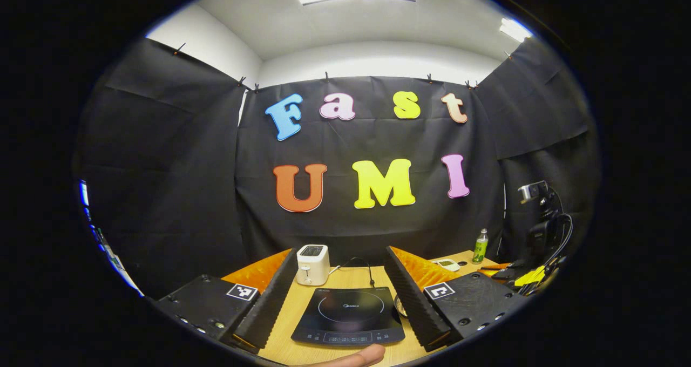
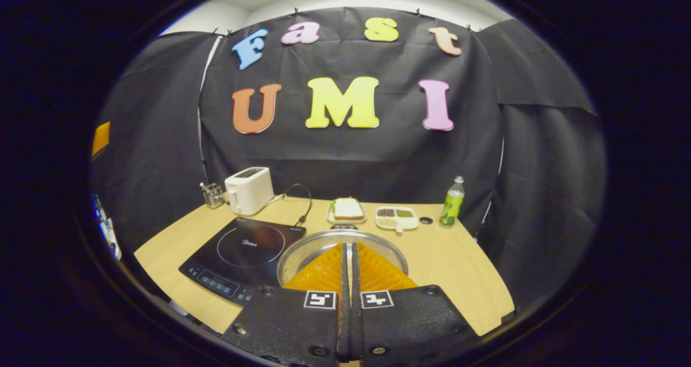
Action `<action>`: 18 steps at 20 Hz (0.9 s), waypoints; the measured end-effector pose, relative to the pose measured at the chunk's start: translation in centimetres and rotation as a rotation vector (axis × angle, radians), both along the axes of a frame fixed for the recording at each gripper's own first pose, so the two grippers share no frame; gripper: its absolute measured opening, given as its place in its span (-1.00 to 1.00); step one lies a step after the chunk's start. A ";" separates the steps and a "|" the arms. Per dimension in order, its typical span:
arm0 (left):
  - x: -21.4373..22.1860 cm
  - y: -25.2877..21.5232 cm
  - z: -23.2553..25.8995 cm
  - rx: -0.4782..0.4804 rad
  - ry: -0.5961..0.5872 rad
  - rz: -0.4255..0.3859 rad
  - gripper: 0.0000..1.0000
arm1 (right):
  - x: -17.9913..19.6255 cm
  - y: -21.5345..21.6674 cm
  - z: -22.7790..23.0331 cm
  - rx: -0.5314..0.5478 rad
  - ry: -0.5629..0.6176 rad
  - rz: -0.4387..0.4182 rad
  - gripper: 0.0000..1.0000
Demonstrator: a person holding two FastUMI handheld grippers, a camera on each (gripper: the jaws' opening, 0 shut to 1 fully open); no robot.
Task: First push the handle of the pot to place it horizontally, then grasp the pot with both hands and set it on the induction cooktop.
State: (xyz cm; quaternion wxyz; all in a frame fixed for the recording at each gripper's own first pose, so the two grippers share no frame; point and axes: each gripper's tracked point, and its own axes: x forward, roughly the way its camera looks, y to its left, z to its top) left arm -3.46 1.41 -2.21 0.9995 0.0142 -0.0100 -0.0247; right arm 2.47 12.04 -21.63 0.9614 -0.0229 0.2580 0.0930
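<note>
In the right gripper view a round steel pot [image 2: 300,250] stands on the wooden table just right of the black induction cooktop [image 2: 243,251]. A small dark piece [image 2: 344,227] sits at the pot's far rim; I cannot tell if it is the handle. My right gripper [image 2: 349,244] is shut with nothing between its fingers, and its tips reach over the pot's near side. My left gripper [image 1: 341,251] stands open above the table's front, and the cooktop [image 1: 350,314] lies between its fingers. A sliver of the pot [image 1: 398,305] peeks out beside its right finger.
A white toaster [image 2: 249,190] with its cable and a utensil holder [image 2: 212,194] stand behind the cooktop. A sandwich plate [image 2: 346,209], a divided snack dish [image 2: 397,217] and a green bottle [image 2: 452,208] line the back. A fingertip [image 1: 356,358] shows at the front edge.
</note>
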 end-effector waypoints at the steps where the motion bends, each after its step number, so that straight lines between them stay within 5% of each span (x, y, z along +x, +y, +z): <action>1: -0.1 -0.2 0.0 -0.004 0.001 -0.005 0.92 | -0.2 0.5 -1.3 -0.019 0.028 0.015 -0.93; 12: 0.2 -0.7 -1.3 -0.008 0.032 -0.015 0.92 | -3.4 4.7 -10.0 -0.012 0.269 0.109 -0.92; 18: 0.0 -1.2 -0.9 -0.017 0.020 -0.038 0.92 | -5.0 4.5 -14.0 0.024 0.397 0.073 -0.98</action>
